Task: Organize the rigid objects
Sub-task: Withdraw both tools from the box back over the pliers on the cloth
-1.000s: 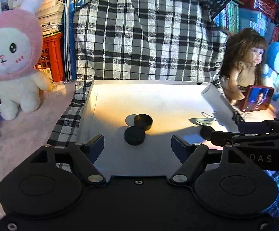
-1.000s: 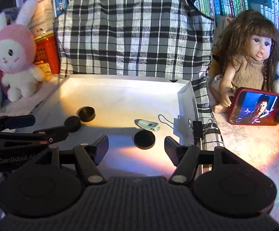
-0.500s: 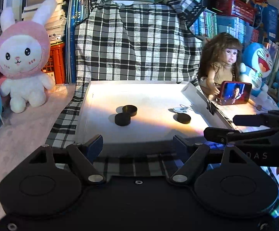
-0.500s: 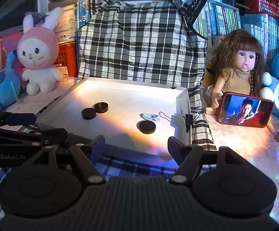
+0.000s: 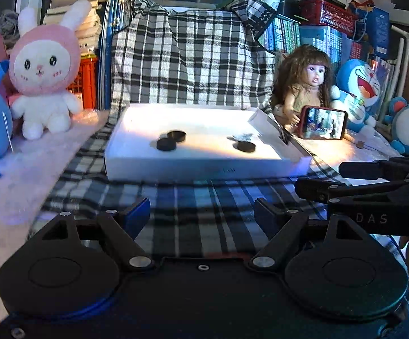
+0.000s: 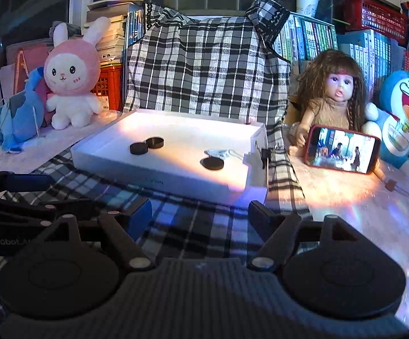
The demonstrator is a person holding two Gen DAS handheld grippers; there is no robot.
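Black discs (image 5: pixel 166 144), three small stiff, likely light pucks lying flat mid-frame in the white tray (image 5: pixel 193 166) on the plaid table, look best pinched across their rims, while the left gripper (image 5: pixel 201 213) stands wide and empty and the right gripper (image 6: pixel 200 216) is opening, nothing between its jaws.

3 black discs (image 6: pixel 213 163), 1 tray (image 6: pixel 159 179), 1 doll (image 6: pixel 333 107).

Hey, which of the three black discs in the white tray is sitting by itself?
The lone black disc on the tray's right side, just in front of the small pale object. The other two discs sit touching on the white tray's left.
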